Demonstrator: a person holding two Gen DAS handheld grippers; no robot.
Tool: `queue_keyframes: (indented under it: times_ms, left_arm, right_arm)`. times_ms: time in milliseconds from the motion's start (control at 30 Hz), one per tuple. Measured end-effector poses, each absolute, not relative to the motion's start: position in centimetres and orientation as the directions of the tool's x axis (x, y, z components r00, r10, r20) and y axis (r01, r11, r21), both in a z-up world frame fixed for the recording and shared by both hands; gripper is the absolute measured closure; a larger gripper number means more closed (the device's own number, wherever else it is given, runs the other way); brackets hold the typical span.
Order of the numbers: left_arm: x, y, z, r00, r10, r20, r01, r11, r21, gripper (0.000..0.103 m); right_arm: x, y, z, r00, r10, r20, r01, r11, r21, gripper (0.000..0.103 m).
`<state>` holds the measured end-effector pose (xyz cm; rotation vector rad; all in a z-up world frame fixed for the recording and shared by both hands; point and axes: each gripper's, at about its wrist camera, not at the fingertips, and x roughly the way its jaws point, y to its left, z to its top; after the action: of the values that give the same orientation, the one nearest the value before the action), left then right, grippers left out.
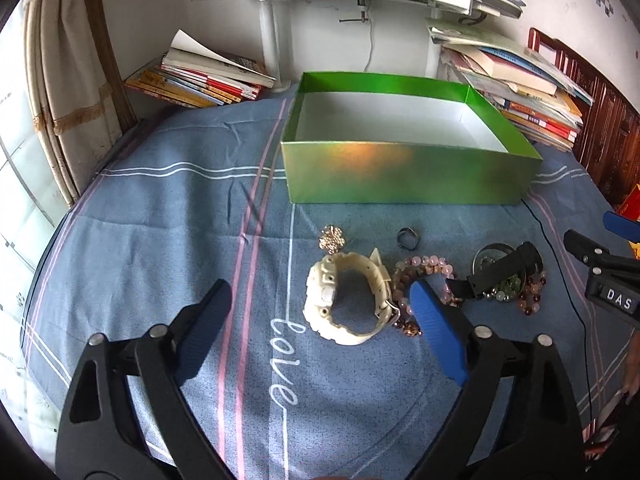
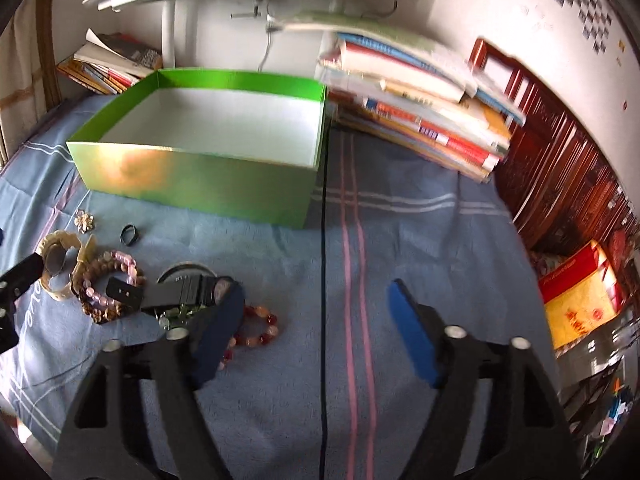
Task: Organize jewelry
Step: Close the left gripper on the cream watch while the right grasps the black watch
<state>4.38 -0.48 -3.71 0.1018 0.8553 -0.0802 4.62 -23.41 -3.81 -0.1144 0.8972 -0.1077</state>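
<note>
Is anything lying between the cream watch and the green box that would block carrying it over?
Only small pieces: the flower brooch and a dark ring lie on the cloth between the cream watch and the green box. The box's near wall is what must be lifted over. Nothing visible covers its open top.

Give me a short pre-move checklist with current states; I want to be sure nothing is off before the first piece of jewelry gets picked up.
1. Green box open and empty inside: ok.
2. Left hand-held gripper open, nothing between its fingers: ok.
3. Right hand-held gripper open, holding nothing: ok.
4. White watch lies alone on the blue cloth, free to grasp: ok.
5. Black watch free of other pieces: not ok, it lies across the bead bracelets.
6. Small dark ring and flower brooch lie apart from the pile: ok.
</note>
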Motion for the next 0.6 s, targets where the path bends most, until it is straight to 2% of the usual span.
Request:
queue_keyframes:
  times_ms: [33,67,100,467,600]
  left_arm:
    - [4.6,-0.7,-4.0,0.639,-0.029,-0.768,0.121,0.991,0.064,0.029]
    - [4.8,-0.9,-4.3,0.628,-0.031,-0.778,0.129,0.989,0.065,0.032]
    - [5.0,-0.9,-4.6,0.610,-0.040,-0.792,0.140,0.988,0.058,0.034]
    - [7.8,0.8,-6.1,0.504,-0.077,-0.860,0.114,0.993,-0.022,0.034]
    - [8.3,1.2,-6.9,0.476,-0.068,-0.877,0.101,0.995,-0.022,0.052]
  right_arm:
    - [4.8,-23.5,-4.1,0.608,-0.112,-0.786,0.036,0.993,-0.114,0.047]
    - [5.0,-23.4,-4.2,0.598,-0.090,-0.796,0.026,0.995,-0.092,0.053]
    - [5.1,-23.2,-4.3,0.589,-0.063,-0.805,0.009,0.997,-0.071,0.055]
    - [5.3,-19.8,-5.1,0.521,0.022,-0.853,-0.152,0.986,-0.067,0.055]
    - [4.9,-19.5,-4.9,0.502,0.091,-0.860,-0.216,0.976,-0.023,0.055]
